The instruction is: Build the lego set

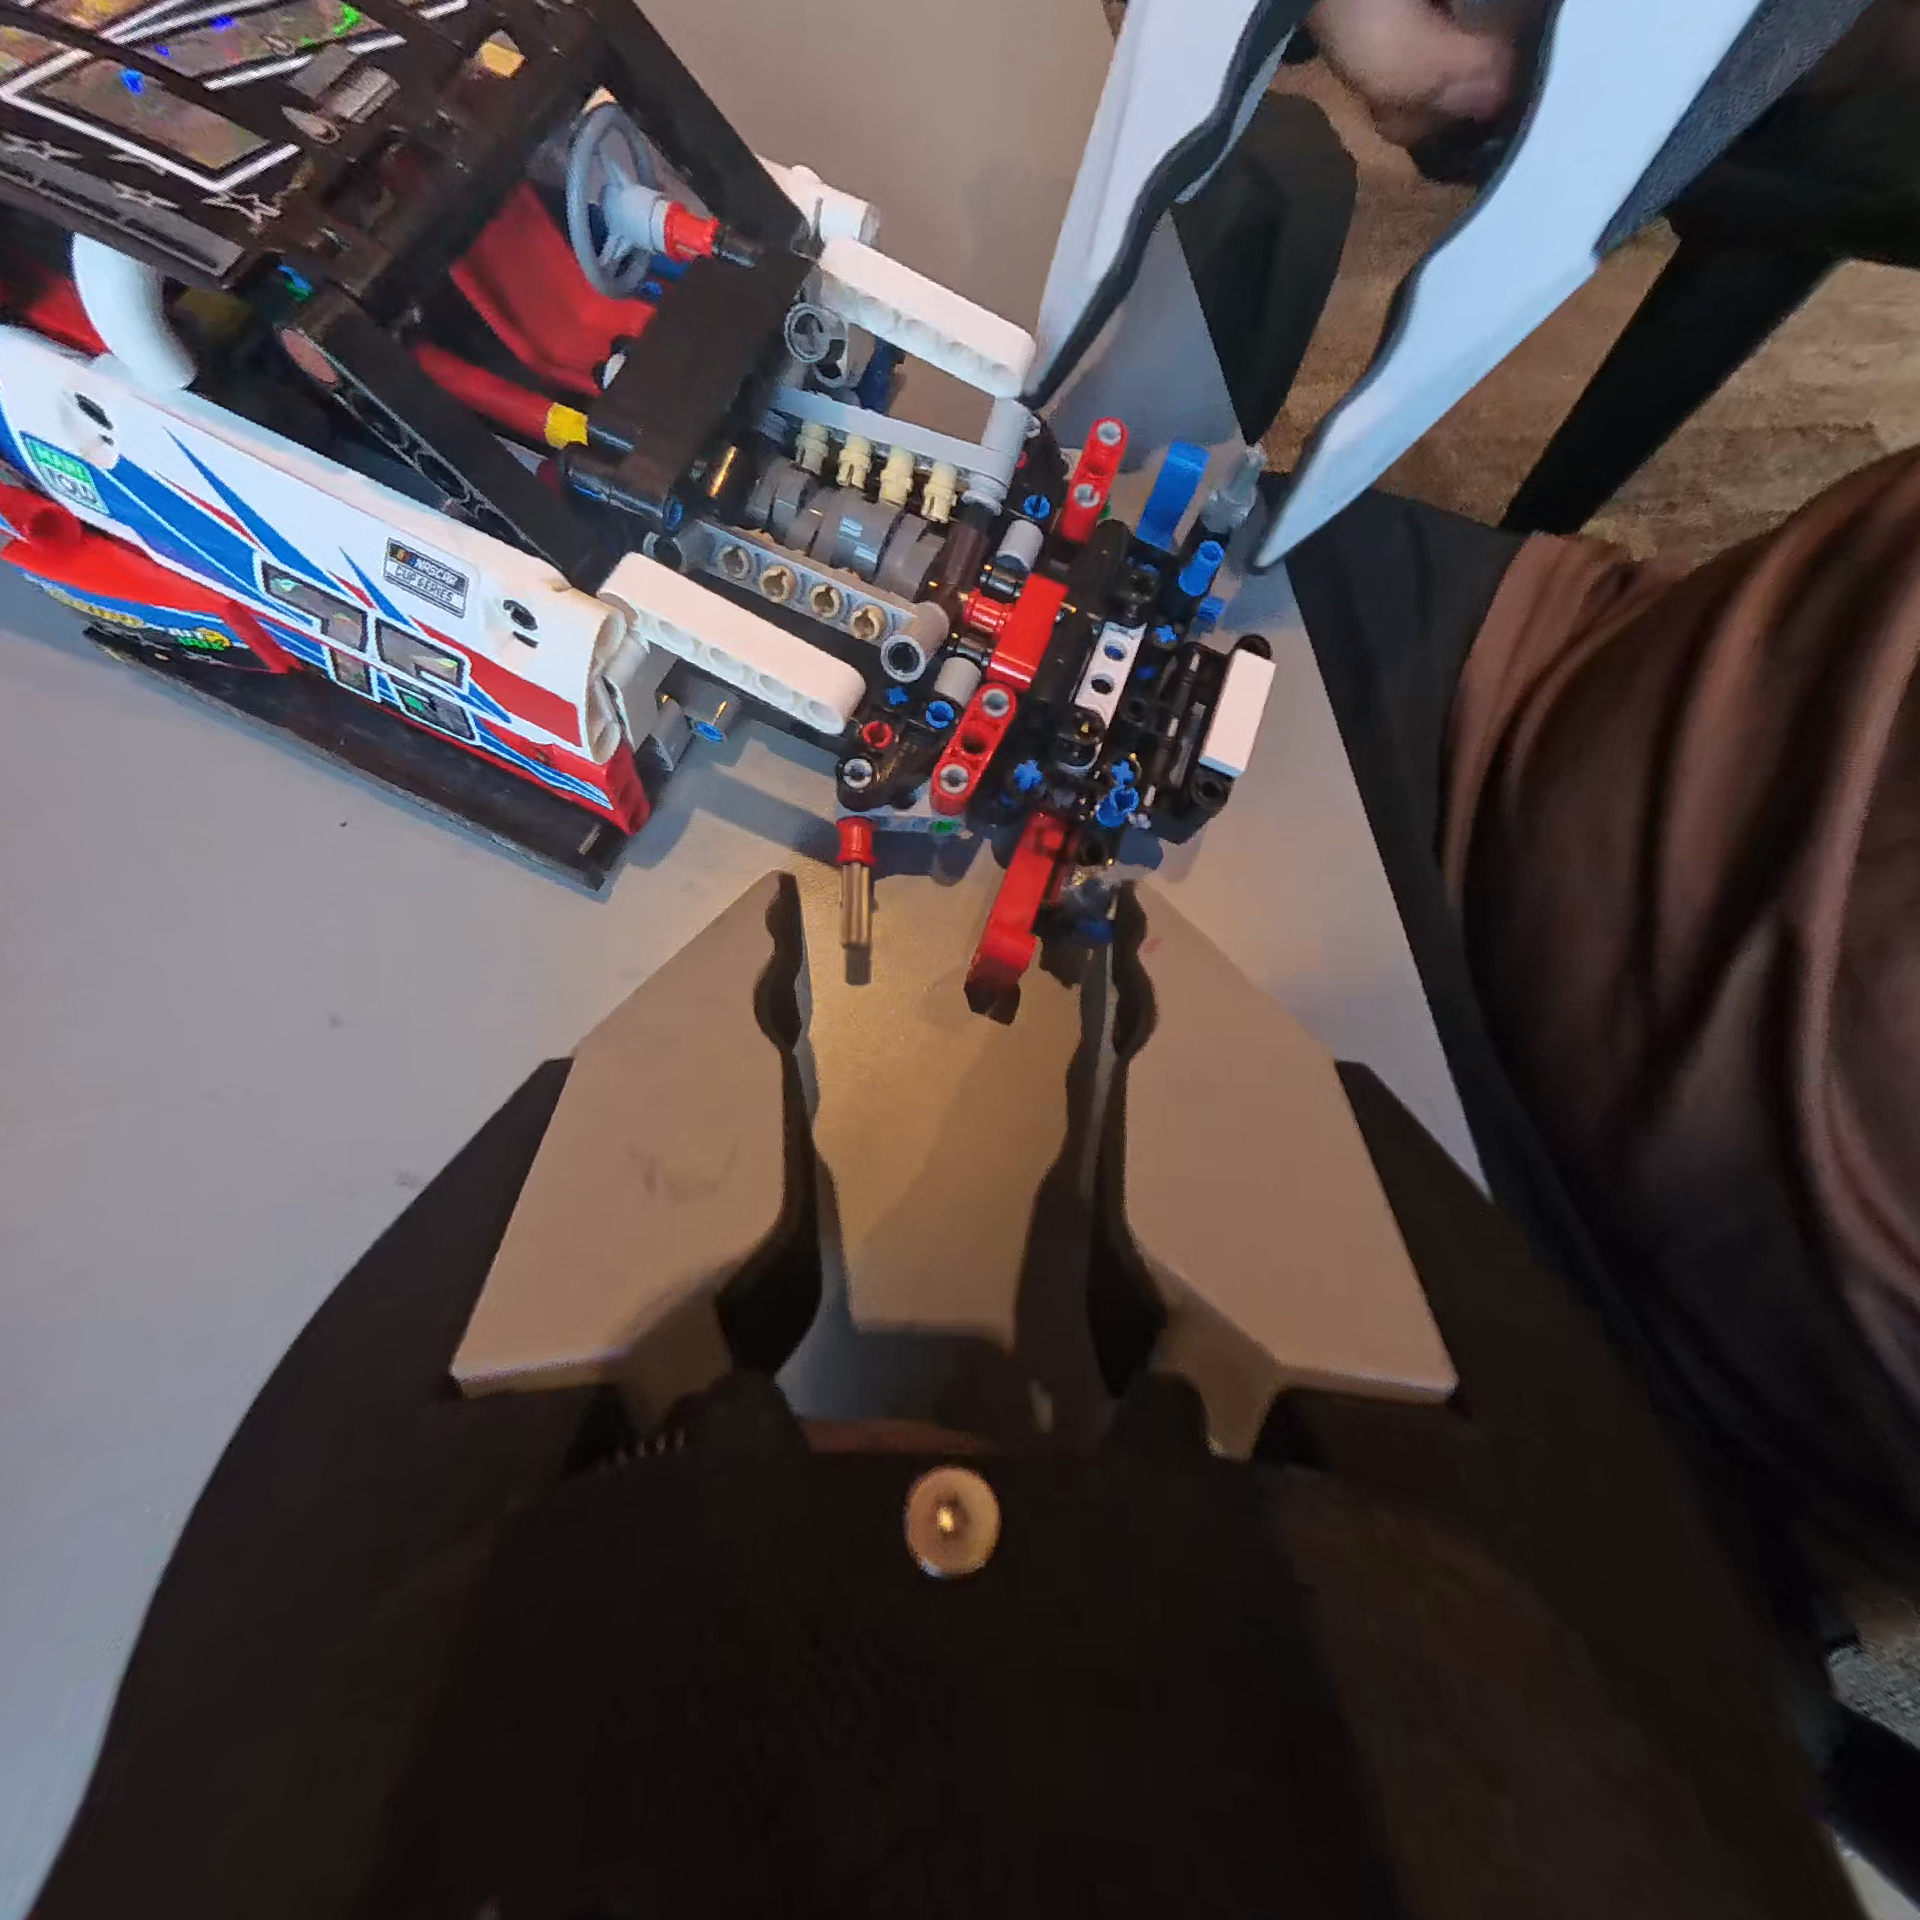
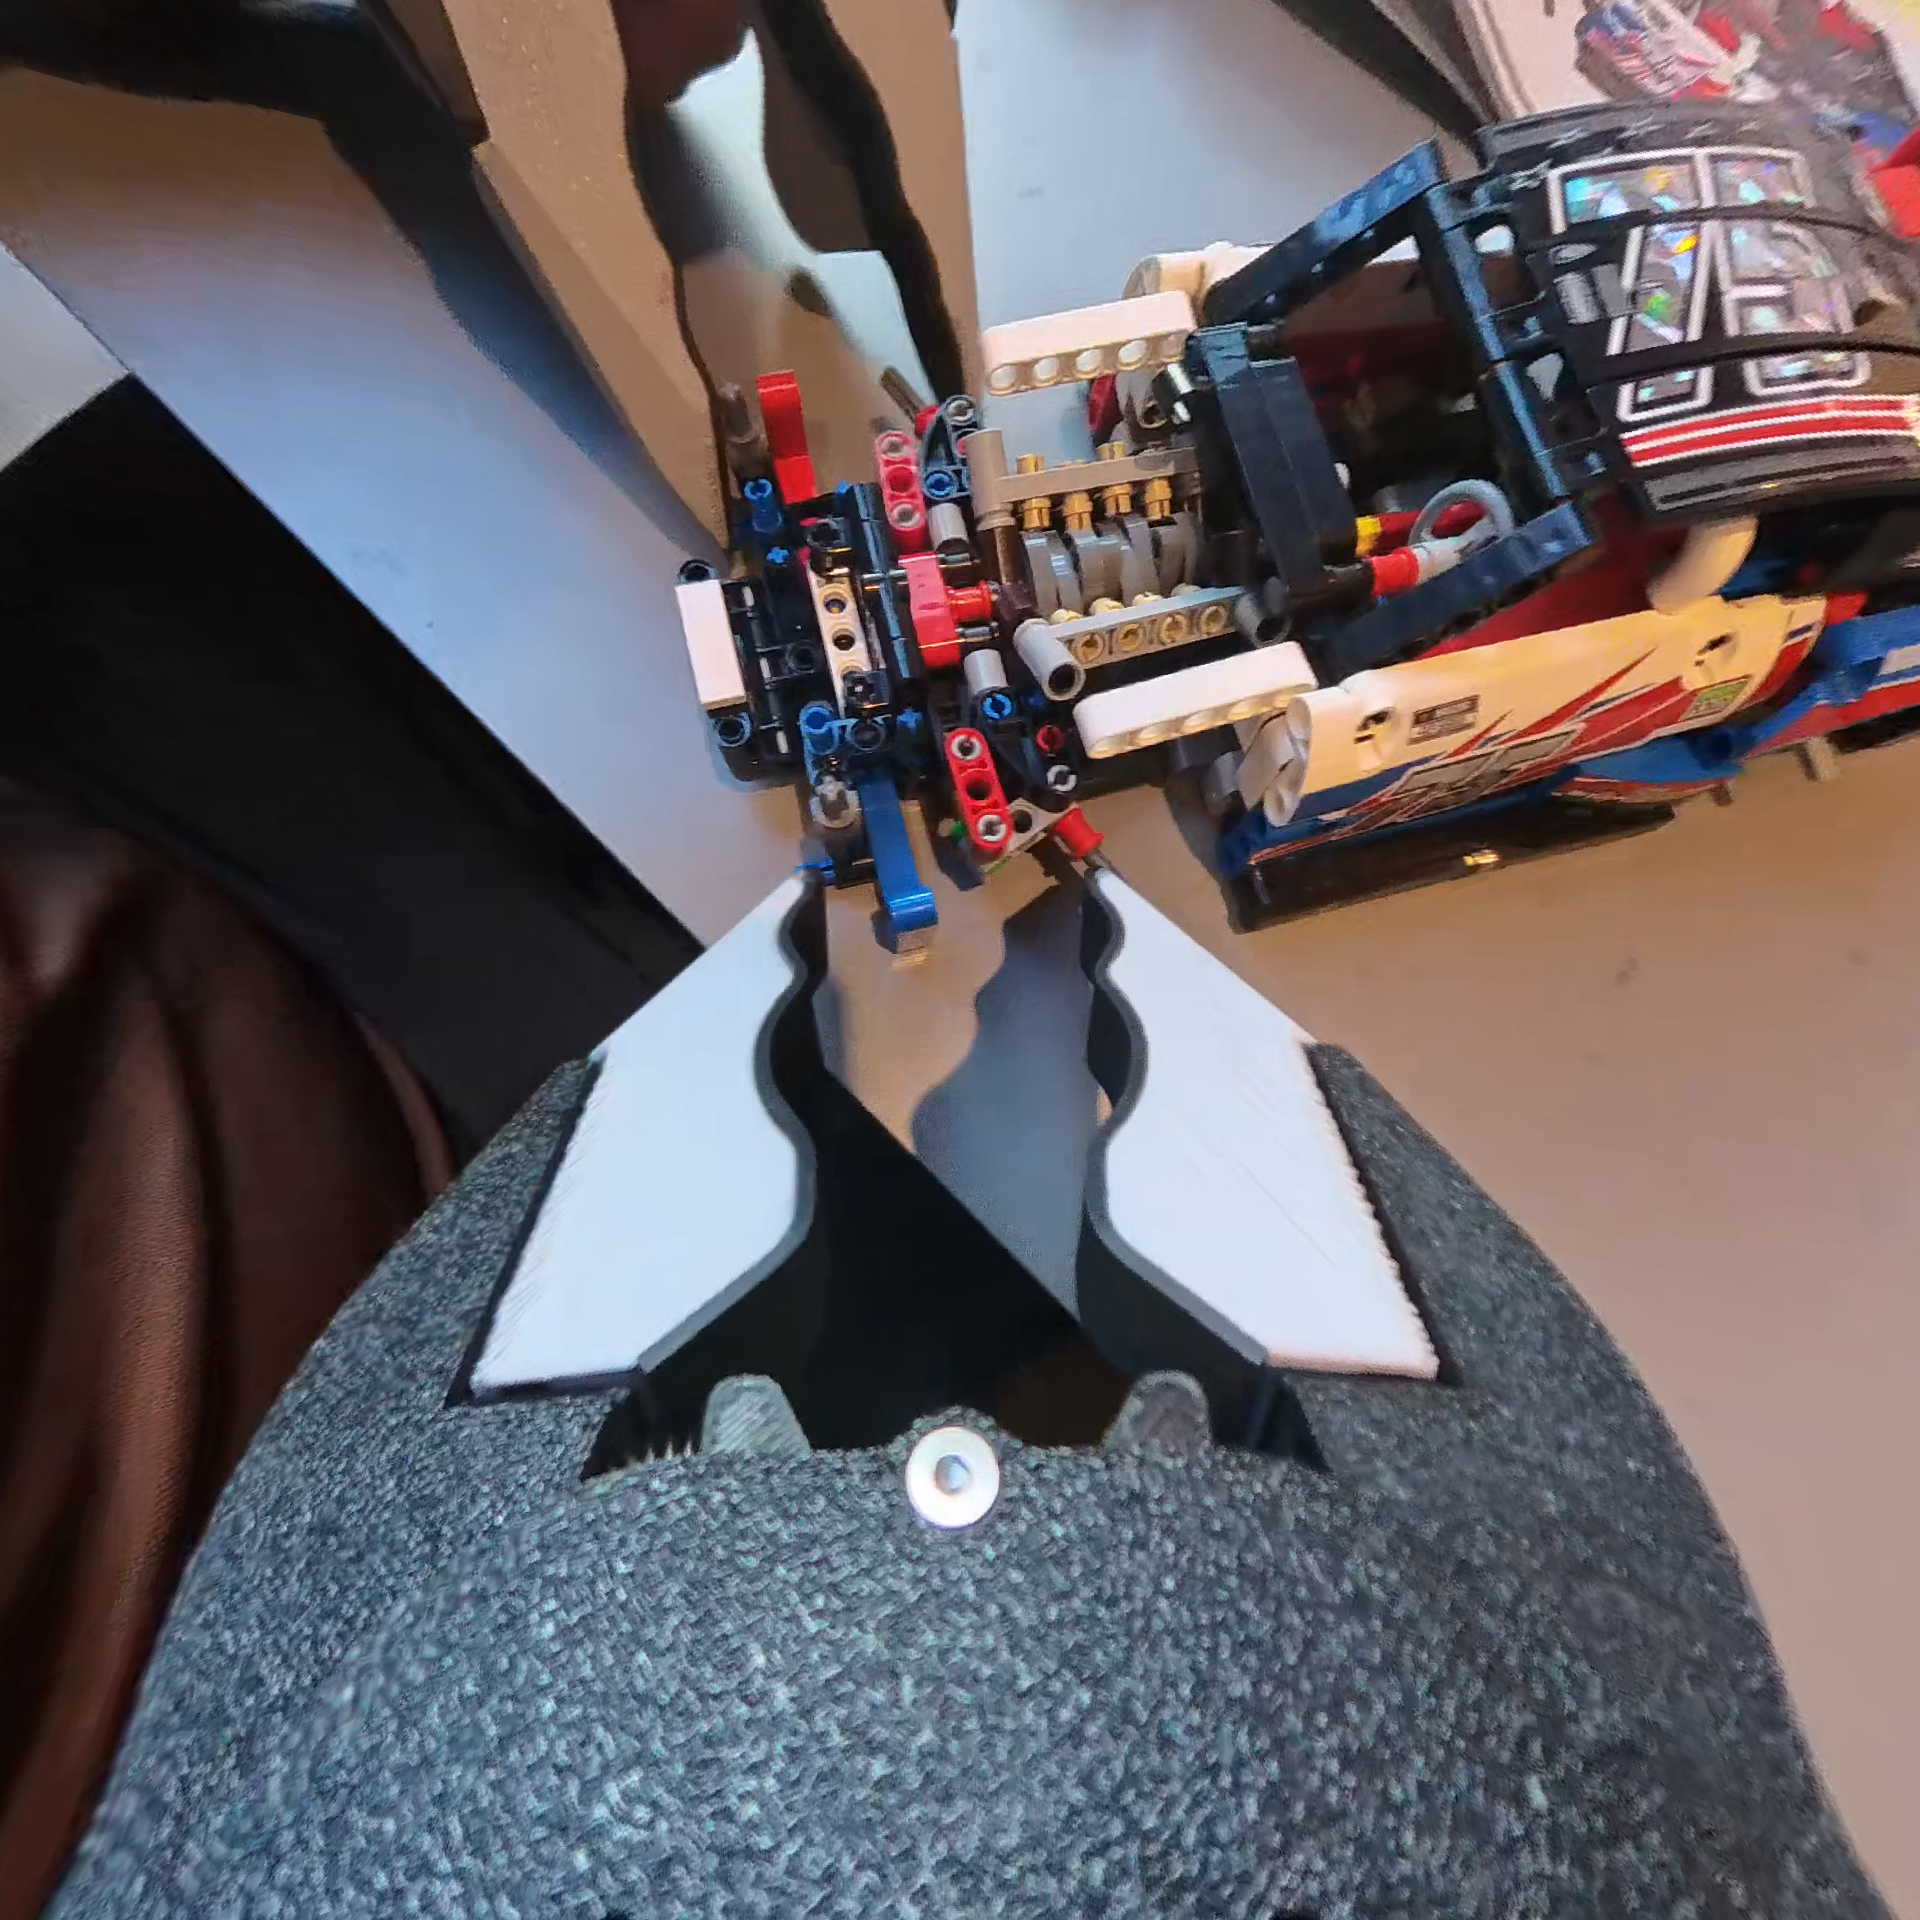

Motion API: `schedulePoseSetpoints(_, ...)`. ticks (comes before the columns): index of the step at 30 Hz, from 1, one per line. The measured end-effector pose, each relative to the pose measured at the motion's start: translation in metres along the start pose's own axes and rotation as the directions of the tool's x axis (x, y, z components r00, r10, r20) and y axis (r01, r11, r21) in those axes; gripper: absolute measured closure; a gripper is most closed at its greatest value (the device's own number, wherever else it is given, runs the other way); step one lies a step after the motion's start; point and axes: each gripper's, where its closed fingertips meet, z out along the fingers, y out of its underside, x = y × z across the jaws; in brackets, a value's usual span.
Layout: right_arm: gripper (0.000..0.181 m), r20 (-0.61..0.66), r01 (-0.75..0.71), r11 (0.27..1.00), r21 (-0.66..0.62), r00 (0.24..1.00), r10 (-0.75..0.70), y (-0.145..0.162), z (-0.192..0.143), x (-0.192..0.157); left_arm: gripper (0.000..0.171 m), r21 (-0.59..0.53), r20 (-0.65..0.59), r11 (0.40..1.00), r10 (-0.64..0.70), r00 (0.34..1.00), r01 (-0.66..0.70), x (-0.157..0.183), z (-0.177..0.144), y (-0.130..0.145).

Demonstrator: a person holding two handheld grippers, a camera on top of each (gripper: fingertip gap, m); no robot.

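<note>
A partly built lego race car [image 1: 343, 561] lies on the grey table [image 1: 260, 1039], its bare front frame [image 1: 1091, 665] toward the table edge. My left gripper [image 1: 956, 902] is open and empty. Its tips straddle a red lever [image 1: 1013, 904] and a red-capped axle pin [image 1: 855, 883] on the frame's near side. My right gripper [image 2: 948, 883] is open and empty on the opposite side, around a blue lever [image 2: 896, 852]. The car [image 2: 1507, 707] and frame [image 2: 831, 644] also show there, with the left gripper [image 2: 831, 405] beyond.
The table edge runs just right of the frame in the left wrist view. A person's brown garment [image 1: 1662, 831] is beside it, with carpet [image 1: 1766, 395] below. A printed booklet [image 2: 1683, 52] lies behind the car.
</note>
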Motion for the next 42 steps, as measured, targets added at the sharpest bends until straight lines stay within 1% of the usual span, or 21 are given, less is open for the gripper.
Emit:
schedulePoseSetpoints(3, 0.139, -0.021, -0.014, 1.000, 0.027, 1.000, 0.014, 0.001, -0.002, 0.007, 0.117, 0.013, 0.036, 0.998, -0.056, 0.998, 0.055, 0.001, 0.004, -0.004)
schedulePoseSetpoints(5, 0.137, -0.019, -0.046, 0.998, 0.041, 0.999, 0.047, 0.004, -0.003, 0.010, 0.119, 0.025, 0.062, 0.995, -0.099, 0.993, 0.097, 0.004, 0.009, -0.008)
schedulePoseSetpoints(8, 0.137, -0.035, -0.055, 0.998, 0.036, 0.998, 0.056, 0.008, -0.006, 0.014, 0.120, 0.036, 0.129, 0.991, -0.135, 0.982, 0.132, 0.006, 0.014, -0.012)
schedulePoseSetpoints(10, 0.126, -0.020, -0.075, 0.997, 0.030, 0.997, 0.076, 0.011, -0.006, 0.012, 0.115, 0.033, 0.163, 0.991, -0.137, 0.977, 0.133, 0.008, 0.014, -0.011)
schedulePoseSetpoints(11, 0.125, -0.017, -0.078, 0.997, 0.024, 0.997, 0.079, 0.013, -0.007, 0.011, 0.111, 0.033, 0.169, 0.990, -0.141, 0.975, 0.137, 0.010, 0.013, -0.009)
schedulePoseSetpoints(13, 0.122, -0.043, -0.056, 0.998, 0.014, 0.998, 0.056, 0.017, -0.010, 0.016, 0.115, 0.033, 0.191, 0.988, -0.156, 0.969, 0.153, 0.011, 0.006, -0.003)
schedulePoseSetpoints(15, 0.122, -0.062, -0.035, 0.999, 0.023, 0.997, 0.036, 0.020, -0.014, 0.021, 0.117, 0.043, 0.183, 0.983, -0.186, 0.965, 0.181, 0.016, -0.001, 0.003)
schedulePoseSetpoints(18, 0.122, -0.073, -0.031, 0.998, 0.061, 0.997, 0.035, 0.023, -0.020, 0.034, 0.122, 0.074, 0.117, 0.969, -0.242, 0.963, 0.235, 0.030, -0.004, 0.004)
schedulePoseSetpoints(20, 0.122, -0.095, -0.035, 0.992, 0.123, 0.994, 0.047, 0.021, -0.025, 0.050, 0.122, 0.064, 0.092, 0.975, -0.219, 0.971, 0.213, 0.035, -0.004, 0.005)
schedulePoseSetpoints(23, 0.125, -0.128, -0.051, 0.963, 0.265, 0.988, 0.088, 0.011, -0.037, 0.082, 0.121, 0.038, 0.044, 0.992, -0.123, 0.991, 0.122, 0.036, -0.006, 0.007)
schedulePoseSetpoints(25, 0.128, -0.166, -0.049, 0.938, 0.342, 0.980, 0.111, 0.005, -0.049, 0.107, 0.119, 0.076, -0.021, 0.994, -0.075, 0.997, 0.076, 0.038, -0.013, 0.002)
schedulePoseSetpoints(27, 0.128, -0.221, -0.028, 0.922, 0.386, 0.968, 0.121, 0.001, -0.057, 0.132, 0.120, 0.142, -0.056, 0.989, -0.045, 0.997, 0.052, 0.033, -0.021, -0.006)
schedulePoseSetpoints(29, 0.128, -0.252, -0.023, 0.916, 0.400, 0.958, 0.134, 0.000, -0.058, 0.152, 0.121, 0.181, -0.098, 0.980, -0.068, 0.993, 0.085, 0.025, -0.026, -0.012)
schedulePoseSetpoints(30, 0.128, -0.255, -0.027, 0.914, 0.405, 0.956, 0.142, 0.000, -0.056, 0.159, 0.121, 0.178, -0.114, 0.977, -0.098, 0.989, 0.117, 0.020, -0.026, -0.012)
schedulePoseSetpoints(32, 0.133, -0.216, -0.053, 0.919, 0.392, 0.965, 0.148, 0.002, -0.051, 0.161, 0.121, 0.130, -0.136, 0.980, -0.132, 0.982, 0.150, 0.015, -0.026, -0.004)
schedulePoseSetpoints(34, 0.145, -0.180, -0.079, 0.918, 0.388, 0.971, 0.160, 0.003, -0.050, 0.163, 0.124, 0.079, -0.110, 0.990, -0.110, 0.988, 0.119, 0.011, -0.027, 0.007)
schedulePoseSetpoints(35, 0.147, -0.171, -0.094, 0.918, 0.386, 0.970, 0.171, 0.004, -0.050, 0.165, 0.127, 0.063, -0.093, 0.992, -0.099, 0.991, 0.105, 0.008, -0.026, 0.011)
schedulePoseSetpoints(37, 0.147, -0.151, -0.130, 0.919, 0.373, 0.969, 0.198, 0.006, -0.047, 0.169, 0.130, 0.008, -0.077, 0.998, -0.062, 0.995, 0.063, 0.010, -0.021, 0.017)
schedulePoseSetpoints(39, 0.146, -0.140, -0.146, 0.919, 0.367, 0.968, 0.210, 0.006, -0.045, 0.173, 0.136, -0.005, -0.037, 1.000, 0.014, 0.999, -0.014, 0.012, -0.017, 0.018)
schedulePoseSetpoints(42, 0.140, -0.179, -0.123, 0.915, 0.385, 0.962, 0.205, 0.000, -0.046, 0.177, 0.148, -0.011, 0.024, 1.000, 0.024, 0.999, -0.024, 0.008, -0.011, 0.013)
